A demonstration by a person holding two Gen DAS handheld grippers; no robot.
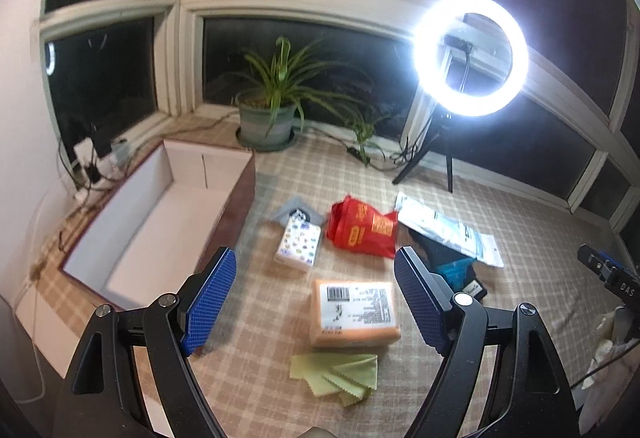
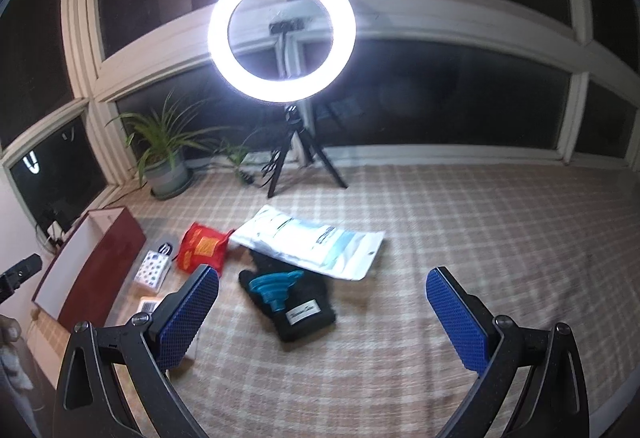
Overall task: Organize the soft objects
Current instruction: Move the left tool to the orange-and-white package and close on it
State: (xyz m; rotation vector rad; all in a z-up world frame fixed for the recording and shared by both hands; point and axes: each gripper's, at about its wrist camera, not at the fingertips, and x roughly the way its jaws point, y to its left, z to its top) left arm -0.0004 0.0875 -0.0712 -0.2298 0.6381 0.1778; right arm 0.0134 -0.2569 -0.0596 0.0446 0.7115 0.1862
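Orange pack [image 1: 354, 312]: barcode label, text blurred — between the fingers of the left gripper [image 1: 316, 300]
Left gripper: spread, empty
Right gripper [image 2: 322, 312]: spread — black glove [image 2: 296, 302] ahead

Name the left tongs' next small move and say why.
Probably lower the open left tongs onto the orange packet: it lies right between the fingers, nothing is held yet, and the open box waits empty just to the left.
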